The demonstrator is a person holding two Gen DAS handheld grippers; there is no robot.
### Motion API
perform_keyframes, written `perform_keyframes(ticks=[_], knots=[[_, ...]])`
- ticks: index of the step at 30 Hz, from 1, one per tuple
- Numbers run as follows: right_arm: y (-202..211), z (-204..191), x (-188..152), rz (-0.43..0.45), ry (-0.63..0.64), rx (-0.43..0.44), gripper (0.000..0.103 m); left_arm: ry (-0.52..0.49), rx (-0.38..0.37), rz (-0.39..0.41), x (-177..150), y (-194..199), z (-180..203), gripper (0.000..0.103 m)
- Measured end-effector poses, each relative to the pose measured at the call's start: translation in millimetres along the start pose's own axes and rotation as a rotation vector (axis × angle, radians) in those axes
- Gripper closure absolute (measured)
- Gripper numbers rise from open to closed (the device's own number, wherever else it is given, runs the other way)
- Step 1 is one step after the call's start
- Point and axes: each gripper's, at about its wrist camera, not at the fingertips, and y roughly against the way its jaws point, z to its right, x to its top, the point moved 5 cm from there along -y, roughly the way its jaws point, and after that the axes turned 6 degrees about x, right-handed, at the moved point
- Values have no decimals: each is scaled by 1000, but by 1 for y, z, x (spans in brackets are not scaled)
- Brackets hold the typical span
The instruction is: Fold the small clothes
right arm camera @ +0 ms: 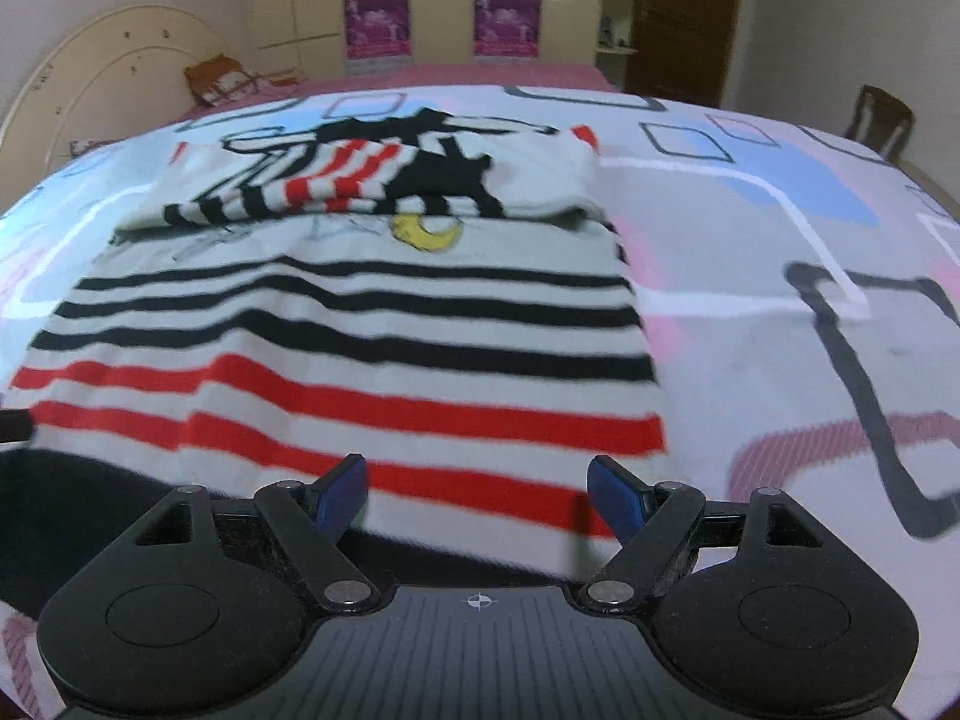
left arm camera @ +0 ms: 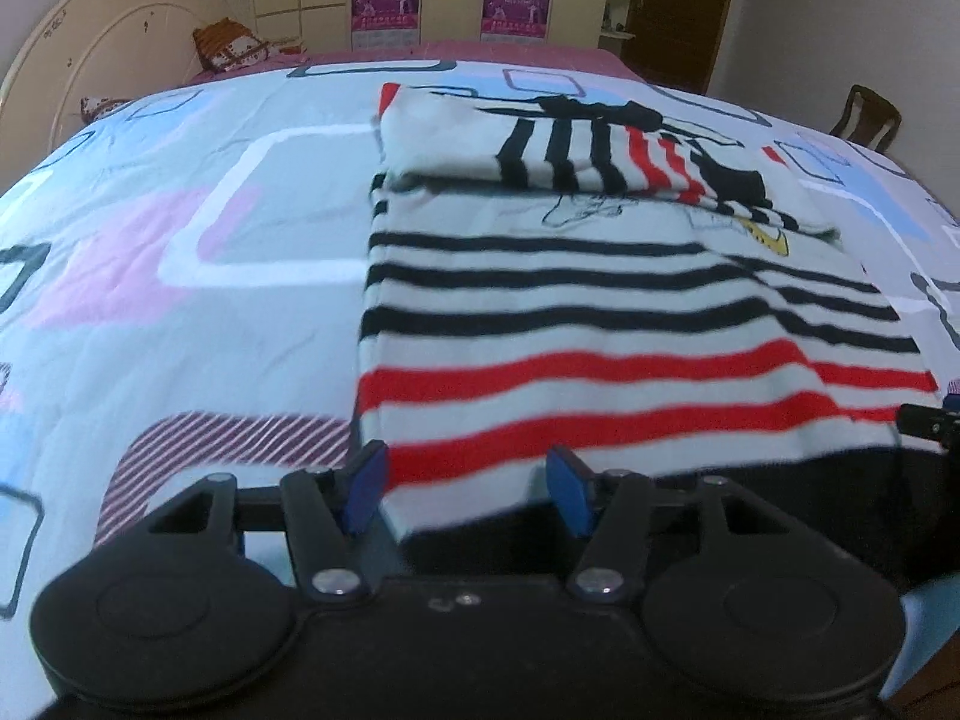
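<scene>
Currently, the striped garment (left arm camera: 600, 324) lies flat on the patterned bed cover (left arm camera: 180, 240), its far end folded back over itself so that the sleeves rest on top. The left claw (left arm camera: 468, 489) is released, jaws spread, straddling the near left corner of the hem. The right claw (right arm camera: 480, 495) is likewise released, jaws apart, positioned at the near right part of the hem (right arm camera: 480, 480). Neither claw grips the cloth.

Bed: we see a bedsheet (left arm camera: 180, 228) (right arm camera: 780, 300) printed with pastel rectangles.
On it: our striped shirt (left arm camera: 600, 312) (right arm camera: 360, 348), far end folded over.
Near headboard: pillows (left arm camera: 231, 45) (right arm camera: 219, 78).
</scene>
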Motion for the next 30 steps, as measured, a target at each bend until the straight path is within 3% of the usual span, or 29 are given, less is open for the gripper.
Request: perform_keyframes(ticks=[7, 13, 14, 15, 19, 20, 22, 24, 30], knots=[[11, 19, -21, -20, -40, -54, 24, 36, -20, -39, -17, 3, -8, 46], [17, 19, -35, -49, -77, -22, 24, 50, -33, -52, -23, 5, -8, 46], [18, 18, -37, -49, -79, -18, 26, 50, -35, -53, -24, 6, -7, 46], [19, 16, -38, -50, -81, -12, 40, 52, -43, -55, -26, 7, -7, 48], [22, 14, -41, -53, -96, 13, 48, 40, -87, -66, -32, 11, -3, 57], [23, 13, -42, -56, -103, 24, 56, 33, -101, -65, -34, 13, -1, 60], [26, 11, -44, -61, -111, 44, 66, 35, -133, -69, -38, 17, 1, 77], [27, 9, -45, -63, -112, 55, 76, 41, -164, -75, -42, 19, 3, 86], [32, 8, -49, -52, -125, 67, 90, 84, -219, -85, -43, 21, 0, 94]])
